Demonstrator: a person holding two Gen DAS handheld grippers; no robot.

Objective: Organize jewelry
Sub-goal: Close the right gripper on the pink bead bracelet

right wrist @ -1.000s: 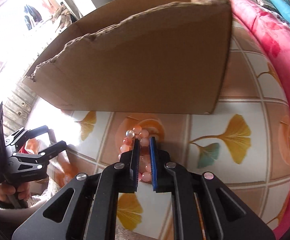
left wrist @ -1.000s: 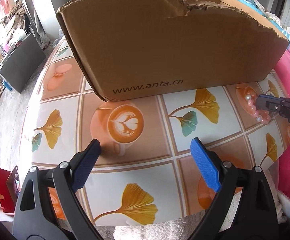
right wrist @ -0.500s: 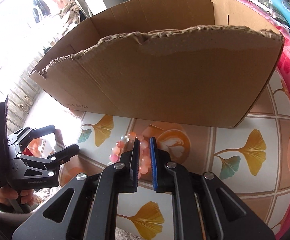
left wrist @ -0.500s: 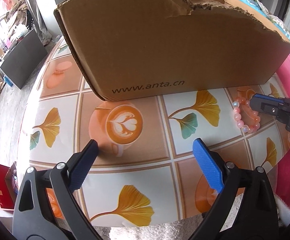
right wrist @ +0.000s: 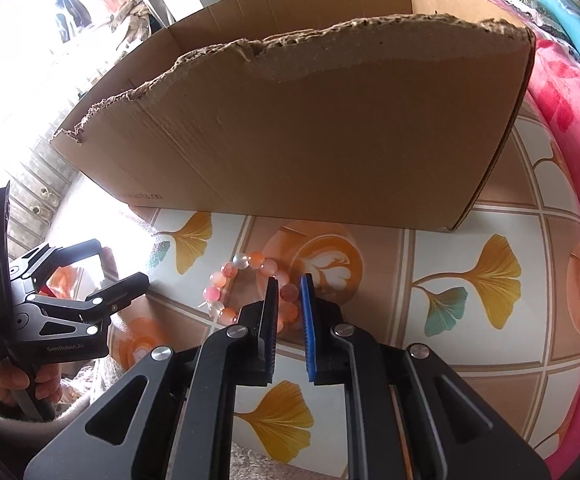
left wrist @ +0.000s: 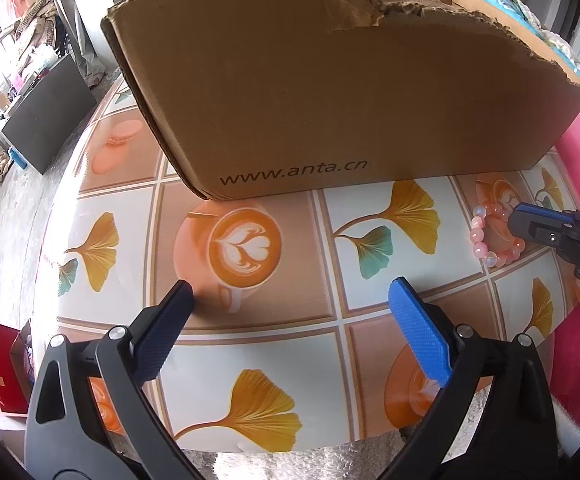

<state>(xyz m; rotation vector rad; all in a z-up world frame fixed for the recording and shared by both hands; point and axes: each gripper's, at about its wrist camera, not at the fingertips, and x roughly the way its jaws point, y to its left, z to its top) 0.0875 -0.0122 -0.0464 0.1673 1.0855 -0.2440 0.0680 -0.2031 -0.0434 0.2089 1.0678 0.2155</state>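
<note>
A pink and orange bead bracelet [right wrist: 225, 276] hangs from my right gripper [right wrist: 288, 286], whose narrow jaws are shut on its near beads, just above the table. In the left wrist view the bracelet [left wrist: 486, 240] shows at the right with the right gripper [left wrist: 530, 220] on it. My left gripper [left wrist: 290, 300] is open and empty over the table's front; it also shows in the right wrist view [right wrist: 129, 284]. A torn brown cardboard box [left wrist: 330, 92] stands open-topped behind the bracelet [right wrist: 310, 132].
The round table [left wrist: 249, 320] has a tile, ginkgo leaf and coffee cup print. A pink blanket [right wrist: 570, 128] lies along the right. A red bag [left wrist: 1, 372] stands on the floor at the left, with a dark panel [left wrist: 45, 108] beyond.
The right gripper has drawn back and up from the box with the bracelet, which now hangs more to the left. The left gripper has barely moved.
</note>
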